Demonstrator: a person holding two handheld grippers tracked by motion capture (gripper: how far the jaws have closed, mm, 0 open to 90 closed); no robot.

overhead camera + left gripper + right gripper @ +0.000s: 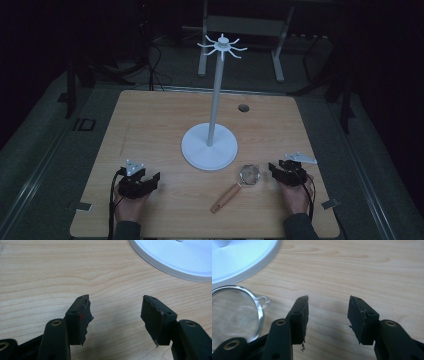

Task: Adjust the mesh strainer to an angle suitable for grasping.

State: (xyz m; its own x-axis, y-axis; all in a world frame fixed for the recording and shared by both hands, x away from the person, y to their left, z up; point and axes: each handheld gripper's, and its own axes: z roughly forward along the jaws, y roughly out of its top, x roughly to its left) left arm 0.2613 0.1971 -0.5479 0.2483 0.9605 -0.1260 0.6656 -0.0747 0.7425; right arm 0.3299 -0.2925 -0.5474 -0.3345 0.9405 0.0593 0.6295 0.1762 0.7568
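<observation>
Two grippers rest low over the wooden table (150, 120), and both have their jaws apart with nothing between them. The right gripper (278, 170) is the nearer one to the small mesh strainer (249, 174), whose bowl lies just beside its jaws, off to their left in the right gripper view (234, 312); the little wire loop on the rim (263, 302) sits closest to the left jaw tip. The strainer's long axis runs from that bowl down its wooden handle (226, 197), slanting back toward the person and away from the jaws. The left gripper (150, 181) is well apart from it. The white hook stand (209, 147) has its round base just beyond the bowl, and could crowd a reach from that side.
</observation>
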